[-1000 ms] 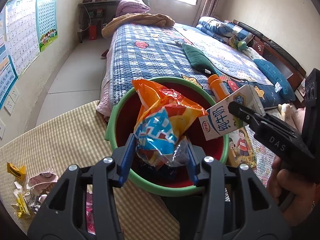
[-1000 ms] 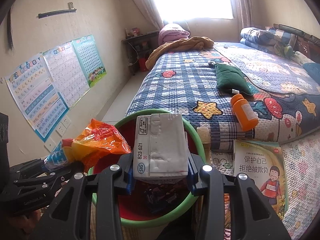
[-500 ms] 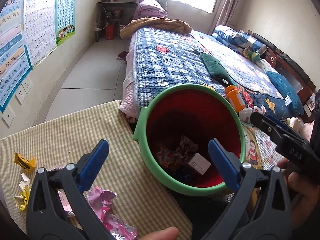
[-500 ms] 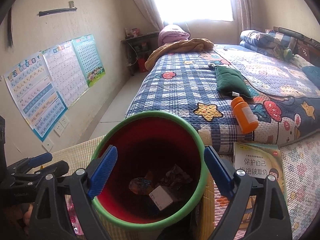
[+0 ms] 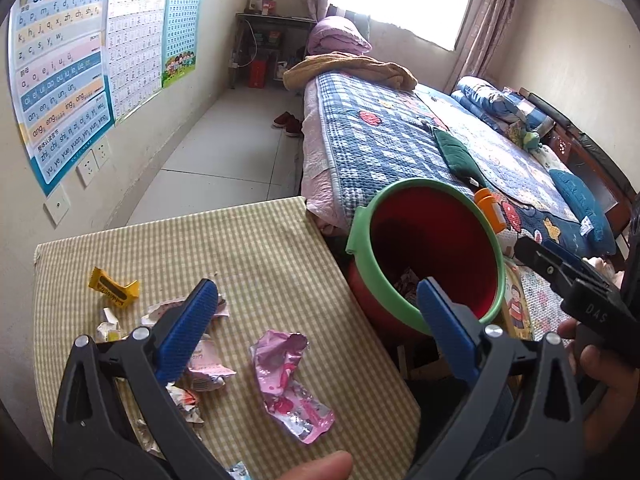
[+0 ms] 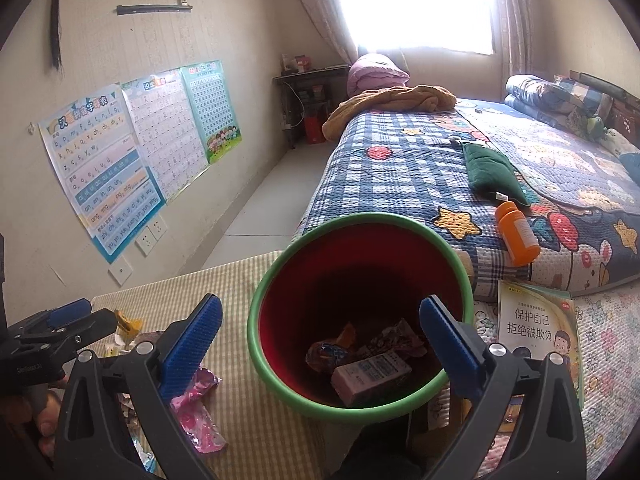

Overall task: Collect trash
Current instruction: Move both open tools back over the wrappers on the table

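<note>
Both claws spread wide and empty; your left gripper (image 5: 316, 316) hangs over the checked tablecloth (image 5: 240, 248), your right gripper (image 6: 320, 328) sits above the mouth of the red bin (image 6: 460, 264), which stands just off the table's edge beside the bed; inside it a small carton (image 6: 370, 372) and crumpled wrappers lie at the bottom. Next candidate is likely the pink foil wrapper (image 5: 286, 384), flat on the cloth between the left fingers' line and slightly nearer you than the tips; judge it feather-light, limp, slick, prone to sliding or folding rather than lifting; take it at the raised crumpled end toward the bin, where the foil stands off the cloth, not the flat tail. Further left, a heap of torn paper scraps (image 5: 192, 360) lies partly under the left finger (image 5: 188, 332); a yellow candy wrapper (image 5: 114, 286) sits apart, beyond it; scraps near the bottom rim are too distorted to identify.
</note>
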`<state>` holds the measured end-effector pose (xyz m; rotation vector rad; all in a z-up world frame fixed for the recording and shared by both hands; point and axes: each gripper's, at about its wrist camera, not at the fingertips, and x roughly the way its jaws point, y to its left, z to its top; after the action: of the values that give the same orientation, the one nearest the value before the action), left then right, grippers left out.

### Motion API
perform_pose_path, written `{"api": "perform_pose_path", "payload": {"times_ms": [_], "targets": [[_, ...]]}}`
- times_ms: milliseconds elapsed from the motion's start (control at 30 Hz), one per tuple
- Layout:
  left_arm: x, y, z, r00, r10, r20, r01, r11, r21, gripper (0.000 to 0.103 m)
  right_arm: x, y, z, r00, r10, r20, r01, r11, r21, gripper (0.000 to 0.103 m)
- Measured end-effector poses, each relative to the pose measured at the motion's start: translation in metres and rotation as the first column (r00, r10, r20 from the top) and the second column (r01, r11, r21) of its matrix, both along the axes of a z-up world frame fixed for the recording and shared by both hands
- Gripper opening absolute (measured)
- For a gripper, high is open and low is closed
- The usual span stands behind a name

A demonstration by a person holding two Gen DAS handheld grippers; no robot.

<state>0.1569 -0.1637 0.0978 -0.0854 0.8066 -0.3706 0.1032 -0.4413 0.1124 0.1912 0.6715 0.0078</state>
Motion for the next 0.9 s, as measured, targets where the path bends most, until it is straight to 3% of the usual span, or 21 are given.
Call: {"api": "perform_pose_path", "payload": {"times_ms": [433, 900], "targets": [[-0.045, 0.099, 0.008, 0.99, 0.139, 0.006, -0.139, 0.99, -0.036, 0.097, -0.017, 0.082, 0.021, 0.993, 0.119, 0.014, -0.118, 0.992, -0.053, 0.096], [-0.082, 0.189, -0.021, 0.952, 0.301, -0.065, -0.303, 0.953, -0.031, 0.097, -0.015, 0.16, -0.007, 0.966, 0.255, -0.051, -0.257, 0.965, -0.047, 0.096]]}}
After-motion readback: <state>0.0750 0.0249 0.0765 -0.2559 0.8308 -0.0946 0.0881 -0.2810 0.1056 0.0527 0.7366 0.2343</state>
